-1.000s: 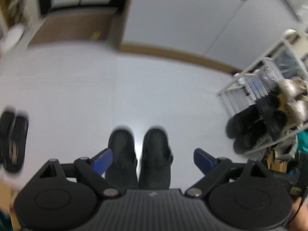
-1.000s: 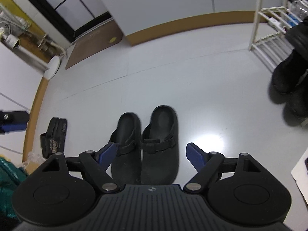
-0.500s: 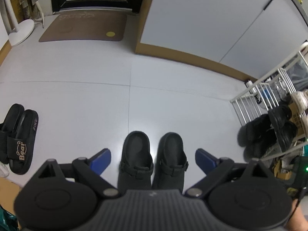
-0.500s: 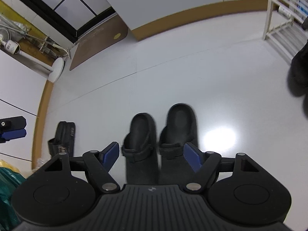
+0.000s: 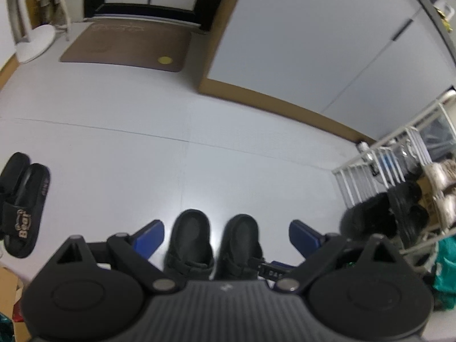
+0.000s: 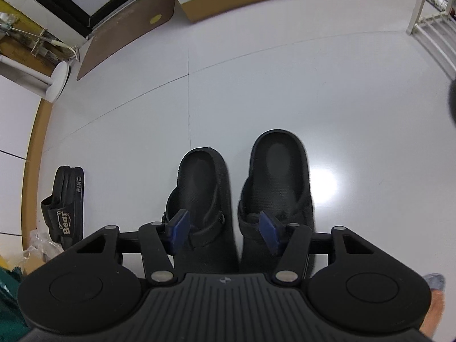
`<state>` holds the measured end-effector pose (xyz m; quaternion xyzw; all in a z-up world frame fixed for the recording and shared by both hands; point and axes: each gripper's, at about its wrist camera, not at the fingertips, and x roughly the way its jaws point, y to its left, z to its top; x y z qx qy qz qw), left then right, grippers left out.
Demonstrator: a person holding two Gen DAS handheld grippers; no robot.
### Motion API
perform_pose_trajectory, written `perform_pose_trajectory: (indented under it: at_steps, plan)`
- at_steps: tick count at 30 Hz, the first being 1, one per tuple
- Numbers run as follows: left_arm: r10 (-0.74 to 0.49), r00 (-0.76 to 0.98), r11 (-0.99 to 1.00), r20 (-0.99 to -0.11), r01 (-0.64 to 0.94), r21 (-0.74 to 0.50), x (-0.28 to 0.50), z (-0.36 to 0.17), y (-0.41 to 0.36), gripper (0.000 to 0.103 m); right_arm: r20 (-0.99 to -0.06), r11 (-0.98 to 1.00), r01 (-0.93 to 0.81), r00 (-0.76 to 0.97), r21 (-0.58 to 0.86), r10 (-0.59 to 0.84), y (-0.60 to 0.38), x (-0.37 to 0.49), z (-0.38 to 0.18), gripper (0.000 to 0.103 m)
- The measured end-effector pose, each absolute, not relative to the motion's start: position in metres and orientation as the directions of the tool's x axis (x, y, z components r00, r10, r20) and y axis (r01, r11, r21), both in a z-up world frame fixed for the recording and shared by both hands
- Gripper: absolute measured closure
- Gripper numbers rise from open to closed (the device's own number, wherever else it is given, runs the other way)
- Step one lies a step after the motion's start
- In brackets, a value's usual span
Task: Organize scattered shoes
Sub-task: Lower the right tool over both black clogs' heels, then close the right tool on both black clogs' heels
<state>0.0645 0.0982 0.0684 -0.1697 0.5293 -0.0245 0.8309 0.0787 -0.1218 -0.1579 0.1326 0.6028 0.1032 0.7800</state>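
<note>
A pair of black clogs stands side by side on the pale floor, the left clog (image 6: pixel 202 176) and the right clog (image 6: pixel 280 168). My right gripper (image 6: pixel 223 229) is low over their strap ends. Its jaws are closing, one blue pad (image 6: pixel 178 228) at the left clog's strap and the other at the right clog's opening, with the clogs' neighbouring sides between them. I cannot see firm pressing. In the left wrist view my left gripper (image 5: pixel 227 236) hangs open and wide above the same clogs (image 5: pixel 191 233), touching nothing.
A pair of black "Bear" slides (image 5: pixel 22 208) (image 6: pixel 67 196) lies at the left by the wall. A white shoe rack (image 5: pixel 399 171) with dark shoes (image 5: pixel 379 213) stands at the right. A brown door mat (image 5: pixel 128 45) lies far back.
My right gripper came down onto the clogs and its jaws narrowed from outside the pair to over the straps. The left gripper drifted slightly and stayed open.
</note>
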Motion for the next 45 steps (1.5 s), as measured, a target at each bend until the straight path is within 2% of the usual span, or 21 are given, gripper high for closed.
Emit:
perform_pose_trajectory:
  at_steps: [5,9,17,22,25,27,29,34,45]
  plan:
    - [-0.254,0.442,0.926,-0.86,-0.145,-0.348,0.069,0.068,0.099,0.007,-0.927,0.946,0.039,0.216,0.323,0.307,-0.106,0.087,-0.194,0.041]
    - [-0.257,0.419,0.934,-0.871,-0.124,-0.335,0.074,0.06,0.096,0.007,-0.939,0.955,0.045,0.201,0.292,0.278,-0.093,0.095,-0.217,0.025]
    - [-0.252,0.443,0.931,-0.86,-0.133,-0.341,0.077,0.064,0.107,0.007,-0.958,0.97,0.008,0.161,0.242,0.237,-0.065,0.11,-0.241,0.025]
    - [-0.258,0.449,0.933,-0.856,-0.114,-0.342,0.078,0.068,0.102,0.007,-0.983,0.987,-0.062,0.094,0.151,0.157,-0.047,0.115,-0.256,0.025]
    - [-0.252,0.447,0.935,-0.858,-0.115,-0.335,0.079,0.066,0.101,0.007,-0.988,0.988,-0.095,0.077,0.124,0.131,-0.045,0.114,-0.263,0.036]
    - [-0.249,0.446,0.937,-0.86,-0.115,-0.331,0.079,0.065,0.102,0.007,-0.992,0.987,-0.128,0.072,0.094,0.104,-0.048,0.113,-0.262,0.062]
    - [-0.246,0.445,0.937,-0.861,-0.116,-0.328,0.079,0.064,0.102,0.007,-0.995,0.985,-0.159,0.063,0.07,0.08,-0.053,0.112,-0.261,0.079]
    - [-0.246,0.446,0.939,-0.861,-0.11,-0.325,0.078,0.067,0.098,0.007,-0.993,0.986,-0.132,0.044,0.102,0.108,-0.078,0.111,-0.256,0.08]
    - [-0.243,0.417,0.955,-0.876,-0.053,-0.291,0.084,0.063,0.069,0.007,-0.999,0.993,-0.116,0.049,0.017,0.023,-0.152,0.111,-0.241,0.08]
